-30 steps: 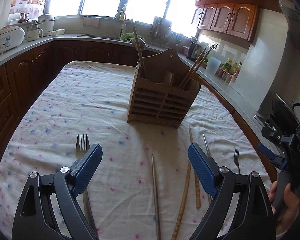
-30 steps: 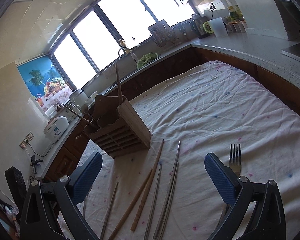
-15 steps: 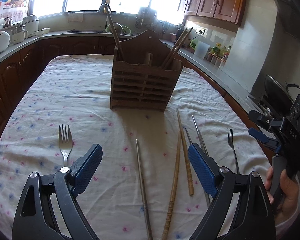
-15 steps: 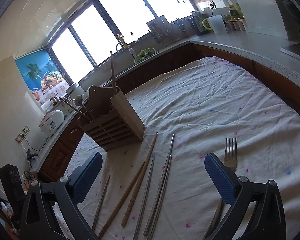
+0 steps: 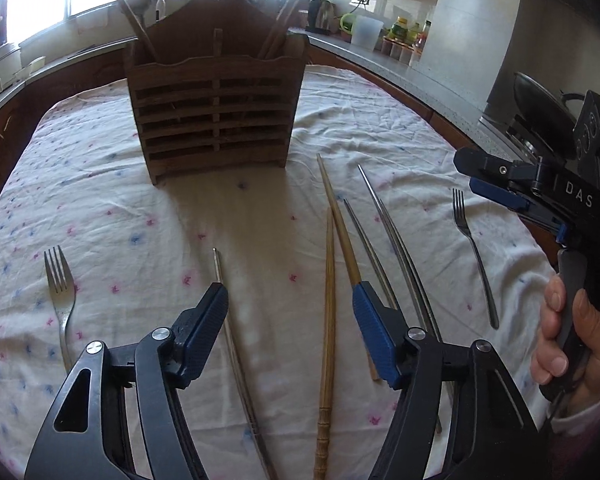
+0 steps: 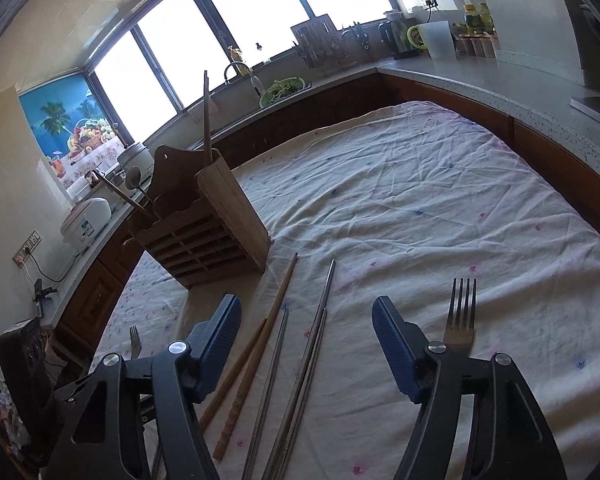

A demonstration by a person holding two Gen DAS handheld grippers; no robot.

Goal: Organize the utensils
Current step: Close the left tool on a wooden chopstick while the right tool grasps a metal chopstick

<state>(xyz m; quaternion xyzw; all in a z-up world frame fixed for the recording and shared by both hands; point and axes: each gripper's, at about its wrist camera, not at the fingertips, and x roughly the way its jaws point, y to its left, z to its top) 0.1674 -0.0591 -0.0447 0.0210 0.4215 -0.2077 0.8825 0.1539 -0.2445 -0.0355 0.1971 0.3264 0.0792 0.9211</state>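
Observation:
A wooden slatted utensil holder (image 5: 214,112) stands on the cloth-covered table (image 5: 100,208), with chopsticks and a spoon in it; it also shows in the right wrist view (image 6: 208,236). Loose wooden chopsticks (image 5: 330,312) and metal chopsticks (image 5: 396,240) lie in front of it. One fork (image 5: 62,300) lies at the left, another fork (image 5: 474,256) at the right. My left gripper (image 5: 290,320) is open and empty, low over the chopsticks. My right gripper (image 6: 306,336) is open and empty above the metal chopsticks (image 6: 308,356), with the right fork (image 6: 460,316) beside its right finger.
A kitchen counter (image 6: 500,76) with sink, kettle and jars wraps around the table. A rice cooker (image 6: 86,224) stands on the left counter. A stove with a pan (image 5: 540,104) is at the right. The right hand-held gripper shows in the left wrist view (image 5: 540,196).
Both grippers have moved forward and lower toward the loose chopsticks. The holder now looms larger in the left wrist view. Both stay open and empty.

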